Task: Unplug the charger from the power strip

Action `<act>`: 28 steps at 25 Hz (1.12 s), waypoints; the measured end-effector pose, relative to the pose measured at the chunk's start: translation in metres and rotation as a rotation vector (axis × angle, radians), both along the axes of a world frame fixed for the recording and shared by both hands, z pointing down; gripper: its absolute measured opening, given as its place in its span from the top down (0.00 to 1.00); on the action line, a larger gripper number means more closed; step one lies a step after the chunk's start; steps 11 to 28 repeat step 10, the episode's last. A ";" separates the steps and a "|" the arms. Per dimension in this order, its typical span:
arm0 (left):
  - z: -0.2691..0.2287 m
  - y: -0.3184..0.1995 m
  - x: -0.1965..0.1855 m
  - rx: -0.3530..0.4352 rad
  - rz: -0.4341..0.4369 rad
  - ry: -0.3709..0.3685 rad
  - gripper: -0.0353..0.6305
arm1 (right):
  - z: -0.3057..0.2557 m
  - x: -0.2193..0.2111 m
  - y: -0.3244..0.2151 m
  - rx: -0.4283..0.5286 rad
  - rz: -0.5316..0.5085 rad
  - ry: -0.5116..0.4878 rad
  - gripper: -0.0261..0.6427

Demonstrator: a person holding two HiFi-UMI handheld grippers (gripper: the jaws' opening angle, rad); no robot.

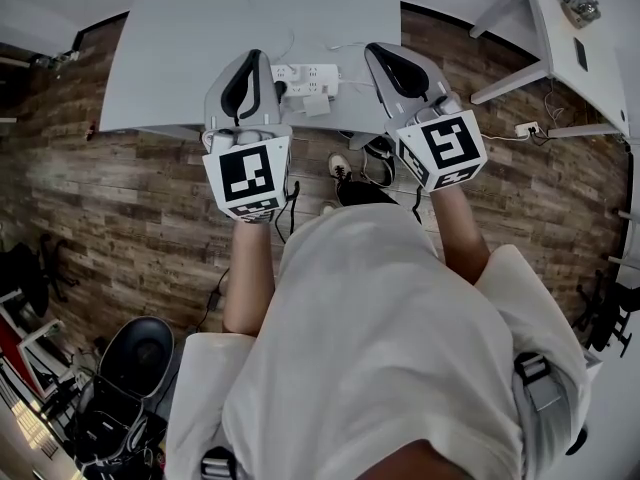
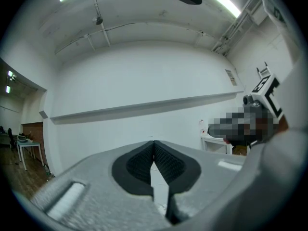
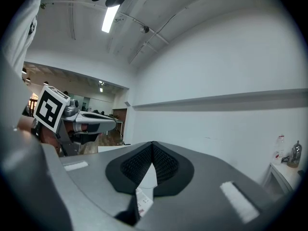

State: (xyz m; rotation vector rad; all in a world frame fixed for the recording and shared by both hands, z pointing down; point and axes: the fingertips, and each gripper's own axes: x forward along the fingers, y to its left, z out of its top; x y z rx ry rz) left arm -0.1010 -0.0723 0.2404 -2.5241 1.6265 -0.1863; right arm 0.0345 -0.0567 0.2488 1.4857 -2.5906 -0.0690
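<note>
**A:** As counted from the head view, state quantities.

**B:** Two grippers: left gripper (image 1: 257,58) and right gripper (image 1: 378,50), each with one marker cube (image 1: 248,173). Both held level above the table (image 1: 180,58), side by side and apart. One power strip (image 1: 308,73), white, on the table between the two in that view. One charger (image 1: 318,105), a white block lying against the strip's near edge. Impossible to tell whether plugged in.

**A:** Where readable in the gripper views, report the jaws.

**B:** Left: jaws closed, pads (image 2: 168,165) meeting at the tips, nothing clamped. Right: jaws closed likewise, tip to tip. Behind the right tips, in the gap, a white scrap (image 3: 143,201) with small print, not identifiable. Both aimed at a plain white wall (image 2: 144,81), not down at the strip.

**A:** List surroundings and obstructions.

**B:**
- One black plug (image 1: 281,88) at the strip's left end, just beside the left gripper and partly covered there by its body in the head view.
- Thin white cables (image 1: 350,46) across the table beside the strip.
- One second table (image 1: 545,28) at upper right, well apart.
- On that second table, one dark flat item (image 1: 581,55) and one metallic object (image 1: 580,8).
- One further strip (image 1: 527,128) on the wooden floor (image 1: 100,198) beside that second table.
- Two shoes (image 1: 340,166) on the floor, near the front edge of the main table.
- One black chair (image 1: 140,353) at lower left, well clear of the work area.
</note>
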 end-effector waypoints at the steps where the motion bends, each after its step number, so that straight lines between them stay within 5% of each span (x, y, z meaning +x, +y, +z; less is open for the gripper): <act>1: 0.000 -0.001 0.001 -0.001 0.001 0.002 0.94 | 0.000 0.000 -0.001 0.000 -0.001 -0.001 0.96; 28: 0.004 -0.012 -0.003 -0.021 -0.036 0.014 0.94 | 0.005 0.003 -0.007 -0.007 -0.007 -0.001 0.96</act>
